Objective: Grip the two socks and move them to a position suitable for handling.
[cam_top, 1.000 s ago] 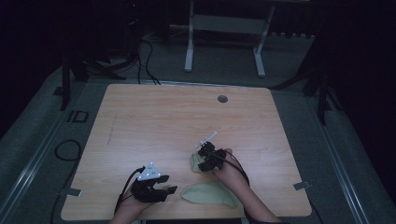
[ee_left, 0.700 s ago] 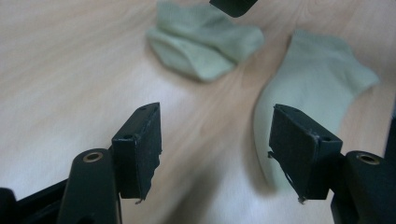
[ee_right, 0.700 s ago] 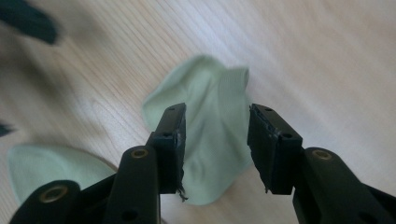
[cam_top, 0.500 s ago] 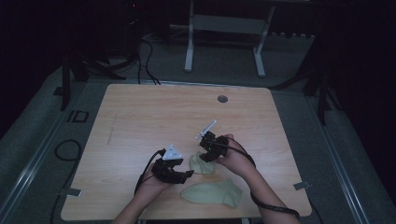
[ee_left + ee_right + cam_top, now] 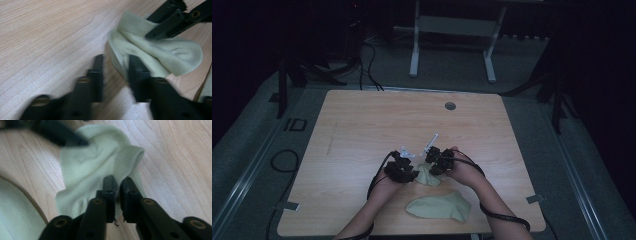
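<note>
Pale green knit is the whole matter here: in the high view a small sock (image 5: pixel 428 175) lies bunched on the wooden desk (image 5: pixel 362 130) between the two grippers, the left gripper (image 5: pixel 404 172) at its left edge and the right gripper (image 5: pixel 437 167) at its far right side, with a second sock (image 5: pixel 439 206) flat and apart, nearer the person. In the left gripper view the left gripper (image 5: pixel 115 72) stands fairly wide, its jaws straddling the ribbed cuff edge of the sock (image 5: pixel 150 52); the fabric sits between them but they have not closed on it, and the sock runs away up and to the right, where the right gripper (image 5: pixel 172 22) pins it. In the right gripper view the right gripper (image 5: pixel 117 195) is clamped narrow on the cuff (image 5: pixel 127 160), the sock's body spreading away ahead and to the left. The left side looks nearest for the next grasp.
</note>
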